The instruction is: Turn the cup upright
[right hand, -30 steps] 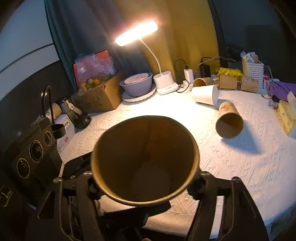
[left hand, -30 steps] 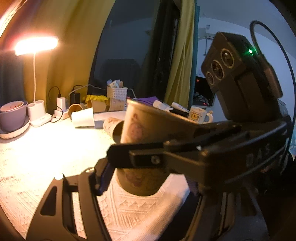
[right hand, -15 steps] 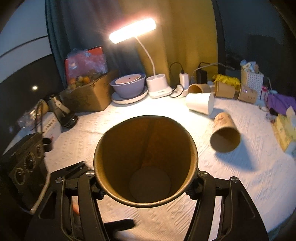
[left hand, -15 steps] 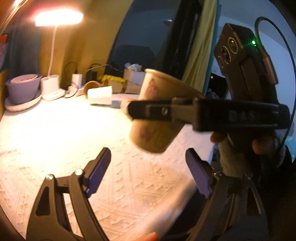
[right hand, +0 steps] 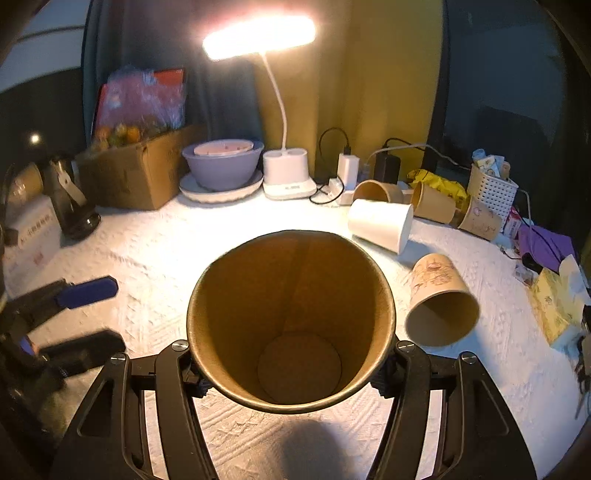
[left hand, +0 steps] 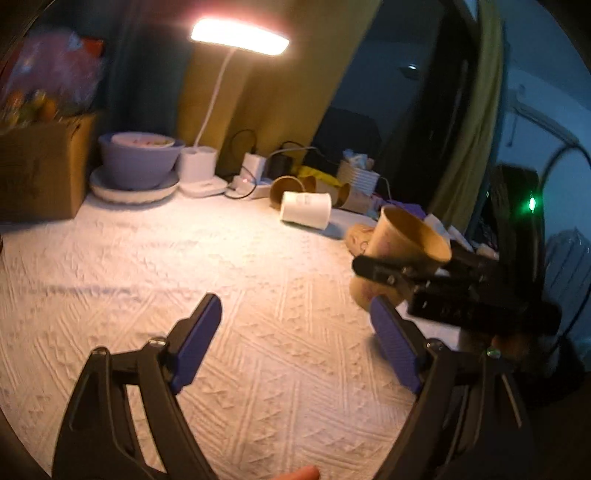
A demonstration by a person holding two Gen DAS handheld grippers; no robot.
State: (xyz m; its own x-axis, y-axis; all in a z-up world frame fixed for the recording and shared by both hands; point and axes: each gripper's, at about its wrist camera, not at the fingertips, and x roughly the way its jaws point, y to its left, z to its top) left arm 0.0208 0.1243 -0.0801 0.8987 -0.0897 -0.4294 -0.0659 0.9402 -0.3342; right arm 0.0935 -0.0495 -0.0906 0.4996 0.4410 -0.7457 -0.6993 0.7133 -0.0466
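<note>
The right tongs (right hand: 291, 354) are clamped on the brown paper cup (right hand: 291, 317), one finger pressing each side of the cup wall just below the rim. In the right wrist view the cup fills the lower centre of the frame, mouth toward the camera, with its round base visible inside. In the left wrist view the same cup (left hand: 402, 254) sits at the right of the frame, mouth up and tilted to the right, gripped by the black fingers of the right tongs (left hand: 384, 273); whether its base touches the worktop (left hand: 184, 266) cannot be determined. The left tongs (left hand: 295, 343) stand wide apart and hold nothing, their blue pads (left hand: 195, 339) in the lower part of the frame over the white textured cloth. In the right wrist view the left tongs (right hand: 81, 314) appear at the left edge, apart from the cup. A printed paper cup (right hand: 439, 299) lies on its side at the right of that frame, and a white cup (right hand: 380, 223) lies on its side above it. A lit desk lamp (right hand: 258, 35) stands at the upper centre, with a purple bowl (right hand: 221, 166) to its left on a white plate.
</note>
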